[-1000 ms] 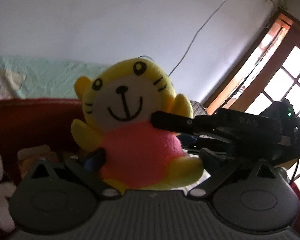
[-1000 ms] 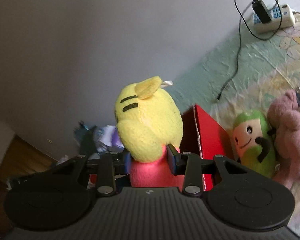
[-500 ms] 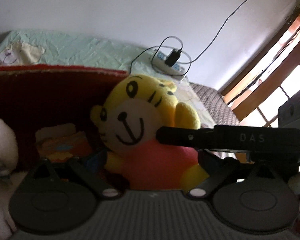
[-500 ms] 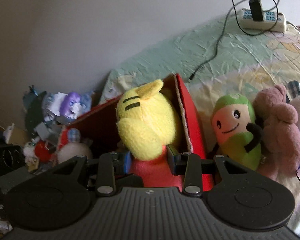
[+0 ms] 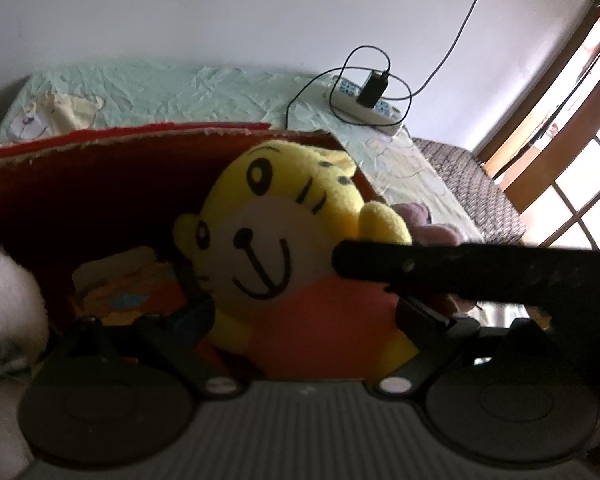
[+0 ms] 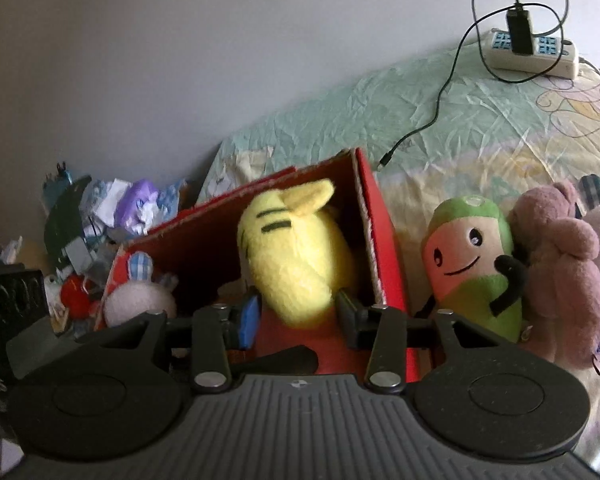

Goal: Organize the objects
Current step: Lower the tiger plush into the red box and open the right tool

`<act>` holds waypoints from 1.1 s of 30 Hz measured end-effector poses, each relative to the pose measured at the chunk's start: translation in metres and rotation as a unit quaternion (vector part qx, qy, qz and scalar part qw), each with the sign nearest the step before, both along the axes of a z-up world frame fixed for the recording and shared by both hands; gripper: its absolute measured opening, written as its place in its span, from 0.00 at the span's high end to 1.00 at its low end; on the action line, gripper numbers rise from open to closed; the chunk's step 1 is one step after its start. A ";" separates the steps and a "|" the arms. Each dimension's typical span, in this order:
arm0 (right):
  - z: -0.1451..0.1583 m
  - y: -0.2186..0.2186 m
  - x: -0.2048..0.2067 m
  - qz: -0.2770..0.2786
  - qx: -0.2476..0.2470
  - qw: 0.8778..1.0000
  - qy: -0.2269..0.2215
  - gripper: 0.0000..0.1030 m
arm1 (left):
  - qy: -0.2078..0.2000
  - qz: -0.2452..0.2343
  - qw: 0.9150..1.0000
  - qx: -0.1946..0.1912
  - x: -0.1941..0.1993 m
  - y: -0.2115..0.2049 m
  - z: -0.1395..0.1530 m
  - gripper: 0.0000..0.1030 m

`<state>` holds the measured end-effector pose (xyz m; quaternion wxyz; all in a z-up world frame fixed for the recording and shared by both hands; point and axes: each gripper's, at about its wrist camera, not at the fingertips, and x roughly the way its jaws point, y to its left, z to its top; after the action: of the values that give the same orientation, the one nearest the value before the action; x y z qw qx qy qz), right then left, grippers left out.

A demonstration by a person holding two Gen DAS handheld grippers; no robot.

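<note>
Tiger plush [image 6: 296,256] lower, inside box [image 6: 376,240]

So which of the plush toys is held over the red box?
The yellow tiger, pinched between the right gripper fingers; the green toy and pink bear sit outside on the bed.

A home bedroom: rumpled bedsheet [image 6: 440,120], plush toys [image 6: 560,272], wall-side power strip [image 6: 532,54].

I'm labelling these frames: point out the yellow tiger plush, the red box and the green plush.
yellow tiger plush [image 5: 260,240], left wrist view, white muzzle.
red box [image 6: 374,240], right wrist view, right wall.
green plush [image 6: 466,256], right wrist view, face.
</note>
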<state>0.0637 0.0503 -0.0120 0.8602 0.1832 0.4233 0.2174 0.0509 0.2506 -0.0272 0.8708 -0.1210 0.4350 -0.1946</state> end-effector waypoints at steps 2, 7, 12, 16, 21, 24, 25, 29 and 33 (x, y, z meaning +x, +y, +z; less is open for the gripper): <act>0.002 -0.004 -0.001 -0.005 0.010 1.000 -0.005 0.57 | 0.008 0.000 1.000 0.005 0.003 -0.001 -0.001 0.04; -0.001 -0.006 -0.003 -0.004 0.016 1.000 -0.017 0.63 | 0.025 -0.007 1.000 0.016 0.009 -0.003 -0.003 0.03; -0.008 -0.008 -0.003 -0.007 0.027 1.000 -0.010 0.69 | 0.031 -0.007 0.999 0.032 0.012 -0.008 -0.004 0.00; -0.011 -0.011 -0.003 -0.013 0.039 0.999 -0.012 0.72 | 0.034 -0.006 0.999 0.035 0.015 -0.010 -0.006 0.00; -0.013 -0.017 -0.003 -0.016 0.062 0.998 -0.010 0.72 | 0.033 -0.004 0.999 0.035 0.013 -0.011 -0.005 0.00; -0.013 -0.016 -0.005 -0.011 0.056 0.998 -0.021 0.72 | 0.030 -0.003 0.999 0.040 0.012 -0.012 -0.005 0.00; -0.013 -0.015 -0.006 -0.008 0.053 0.998 -0.025 0.72 | 0.028 -0.003 0.999 0.041 0.012 -0.012 -0.005 0.00; -0.013 -0.017 -0.006 -0.002 0.053 0.998 -0.034 0.72 | 0.025 -0.001 0.999 0.047 0.010 -0.014 -0.004 0.00; -0.014 -0.020 -0.006 0.001 0.064 0.997 -0.034 0.72 | 0.015 0.001 0.998 0.059 0.008 -0.016 -0.003 0.00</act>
<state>0.0576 0.0298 -0.0264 0.8604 0.2304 0.3790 0.2509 0.0589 0.2346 -0.0303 0.8697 -0.0726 0.4590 -0.1662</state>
